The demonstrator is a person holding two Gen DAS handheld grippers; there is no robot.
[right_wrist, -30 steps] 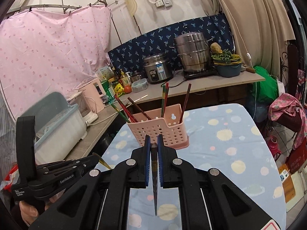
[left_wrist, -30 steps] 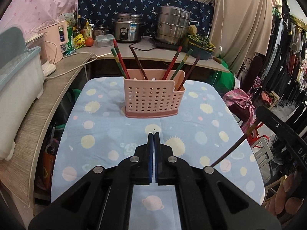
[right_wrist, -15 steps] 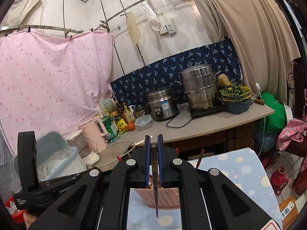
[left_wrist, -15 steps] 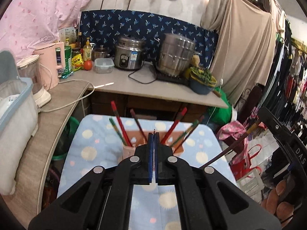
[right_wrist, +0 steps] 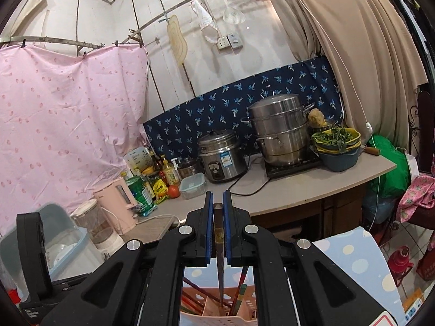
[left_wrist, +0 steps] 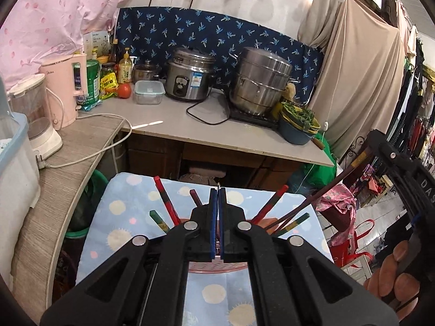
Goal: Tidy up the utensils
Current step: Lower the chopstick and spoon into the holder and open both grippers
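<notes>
Even indoor light, sharp focus; fisheye bending and dark corners, perhaps vignetting.

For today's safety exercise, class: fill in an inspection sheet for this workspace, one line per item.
Surface: table under a blue dotted cloth.
Job's things: pink basket holding chopsticks; one more chopstick hangs tip-down over it.
Clutter: nothing seen on the cloth.
Grippers: right tongs shut on the chopstick; left tongs shut, with only a thin sliver showing between them.
Cables: black cord by the rice cooker; white cord on the side counter.
Surroundings: steamer pot, kettle, hanging clothes.
</notes>
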